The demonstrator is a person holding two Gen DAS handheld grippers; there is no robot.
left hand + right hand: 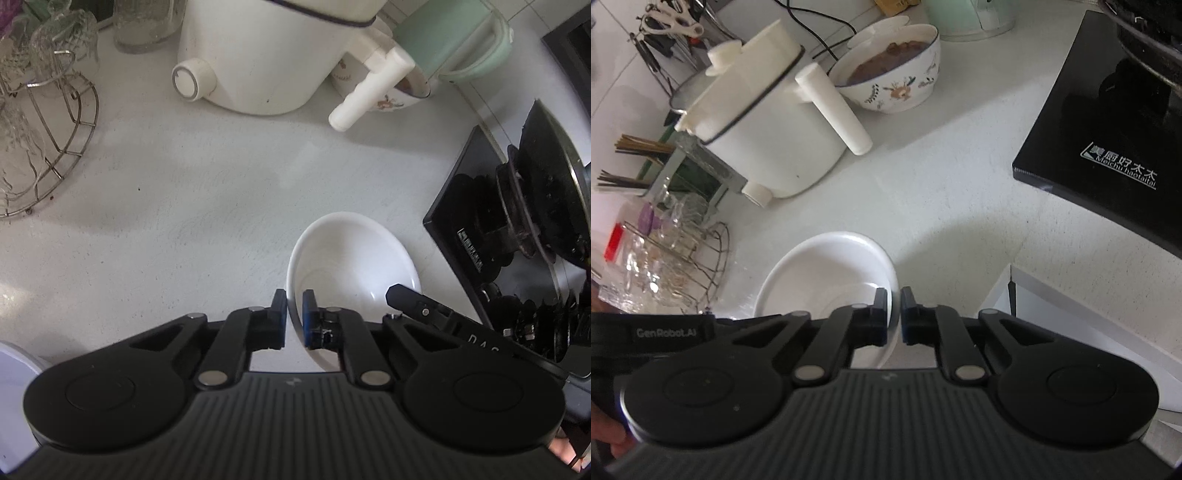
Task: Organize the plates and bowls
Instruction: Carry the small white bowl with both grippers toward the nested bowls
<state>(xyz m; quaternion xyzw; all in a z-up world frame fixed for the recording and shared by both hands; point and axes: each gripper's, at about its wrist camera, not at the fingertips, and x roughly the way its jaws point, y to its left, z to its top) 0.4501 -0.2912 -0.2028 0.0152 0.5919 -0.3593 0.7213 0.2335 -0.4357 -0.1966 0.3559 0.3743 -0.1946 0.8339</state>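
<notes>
A white bowl (354, 258) is held above the white counter, tilted. My left gripper (294, 306) is shut on its left rim, one finger outside and one inside. My right gripper (894, 302) is shut on the right rim of the same white bowl (827, 273). The right gripper's finger (410, 299) shows at the bowl's right side in the left wrist view. Part of the left gripper's body (665, 332) shows at the left in the right wrist view.
A white electric pot (258, 55) with a long handle (833, 110) stands at the back. A floral bowl of food (894, 70) and a green kettle (454, 40) are behind it. A black stove (1108, 129) is right. A wire rack with glasses (40, 122) is left.
</notes>
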